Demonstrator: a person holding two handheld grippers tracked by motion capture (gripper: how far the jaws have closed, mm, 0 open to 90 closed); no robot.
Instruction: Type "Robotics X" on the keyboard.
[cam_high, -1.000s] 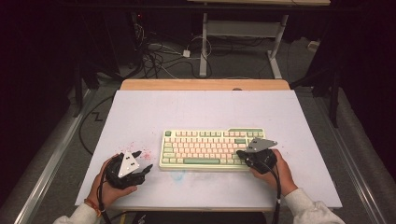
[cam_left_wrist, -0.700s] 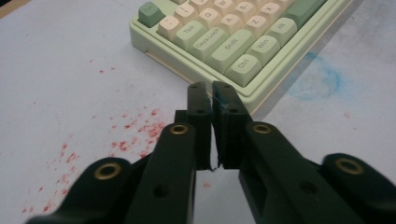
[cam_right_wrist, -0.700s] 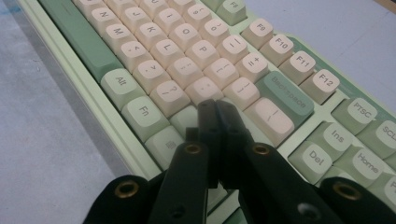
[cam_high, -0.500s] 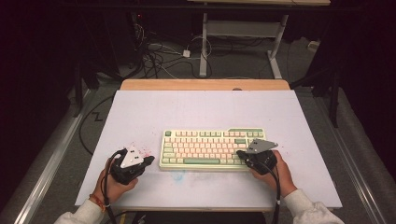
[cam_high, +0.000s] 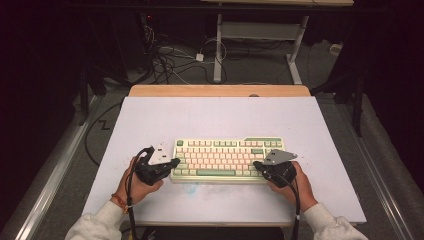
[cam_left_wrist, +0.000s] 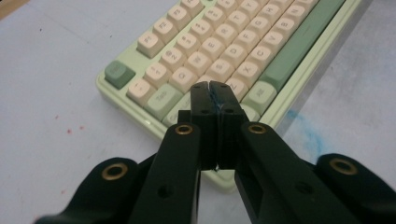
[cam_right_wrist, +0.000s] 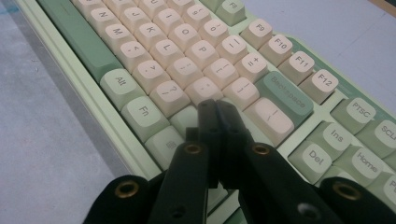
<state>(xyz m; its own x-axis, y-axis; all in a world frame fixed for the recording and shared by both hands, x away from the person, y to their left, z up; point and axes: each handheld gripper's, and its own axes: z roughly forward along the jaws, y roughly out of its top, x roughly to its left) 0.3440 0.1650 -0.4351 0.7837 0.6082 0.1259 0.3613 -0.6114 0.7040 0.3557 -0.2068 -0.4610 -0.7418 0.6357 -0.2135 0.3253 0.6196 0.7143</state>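
Keyboard (cam_high: 227, 158), pastel green plastic with rounded keycaps, under two closed, empty claws.

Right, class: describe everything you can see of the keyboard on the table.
The keyboard is a compact mechanical one with a pale green case that looks like plastic. Its letter keys are cream-pink; the space bar, Backspace and corner keys are darker green, and Alt, Fn, Del and Ins are light green. It lies flat and square-on near the front of the white table. The shut left tool sits over its left end, and the shut right tool over its right end.
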